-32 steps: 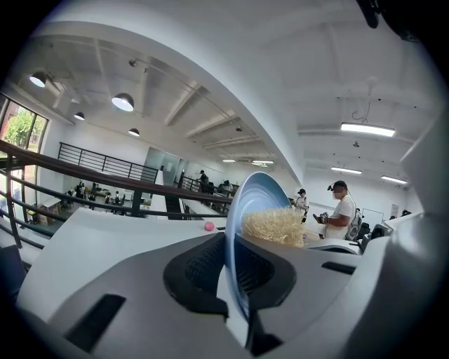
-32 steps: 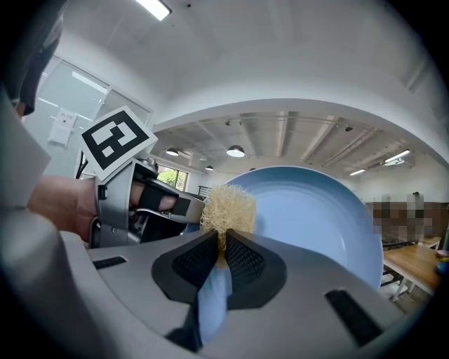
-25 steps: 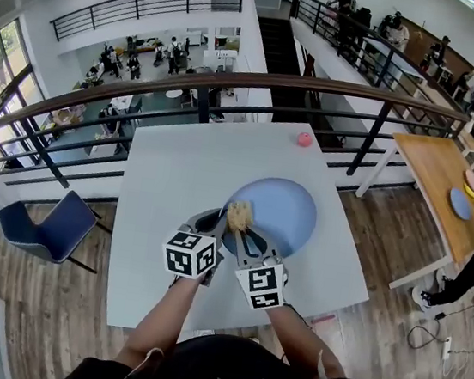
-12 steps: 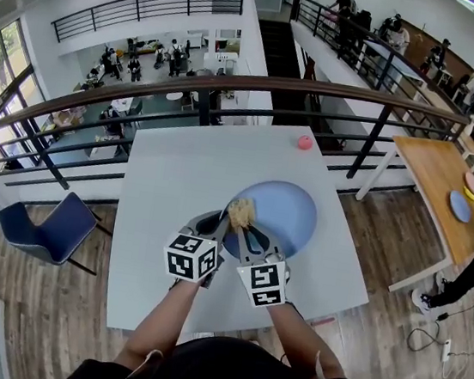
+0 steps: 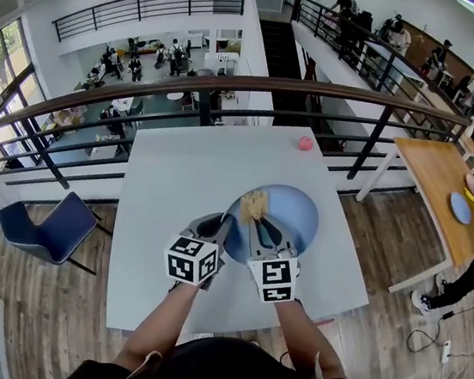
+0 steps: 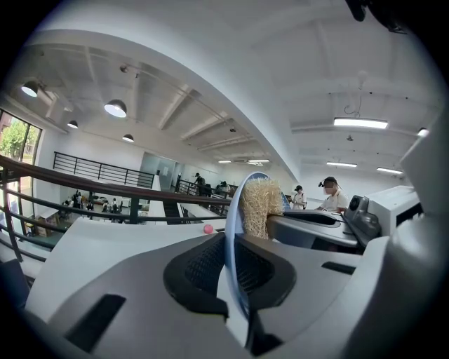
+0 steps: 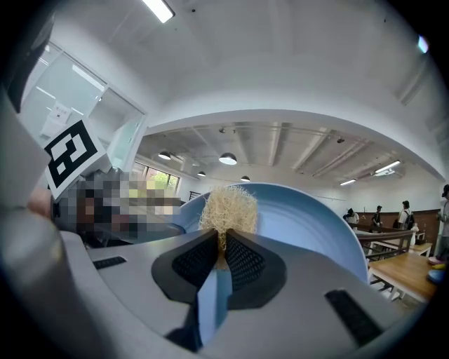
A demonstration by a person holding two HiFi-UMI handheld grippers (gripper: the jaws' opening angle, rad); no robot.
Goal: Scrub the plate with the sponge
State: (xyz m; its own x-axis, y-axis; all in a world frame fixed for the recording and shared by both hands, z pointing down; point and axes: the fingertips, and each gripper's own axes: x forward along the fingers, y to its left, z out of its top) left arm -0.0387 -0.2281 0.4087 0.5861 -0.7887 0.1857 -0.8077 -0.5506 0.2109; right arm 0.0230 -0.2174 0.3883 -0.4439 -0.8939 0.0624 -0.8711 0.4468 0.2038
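Note:
A round light-blue plate (image 5: 288, 216) is held over the white table (image 5: 180, 164). My left gripper (image 5: 221, 227) is shut on its left rim, which runs edge-on between the pads in the left gripper view (image 6: 233, 261). A tan fibrous sponge (image 5: 254, 204) is clamped in my right gripper (image 5: 258, 223), which is shut on it. The sponge rests against the plate's inner face near the left side. In the right gripper view the sponge (image 7: 228, 210) sticks up from the jaws, with the plate (image 7: 312, 228) behind it. In the left gripper view the sponge (image 6: 261, 206) lies against the plate.
A small pink ball (image 5: 305, 142) lies near the table's far edge. Beyond it a dark railing (image 5: 234, 82) guards a drop to a lower floor. A blue chair (image 5: 49, 225) stands left of the table, a wooden table (image 5: 442, 181) to the right.
My right gripper has carried the sponge away from me and slightly right across the plate. The left gripper and the plate have held nearly still.

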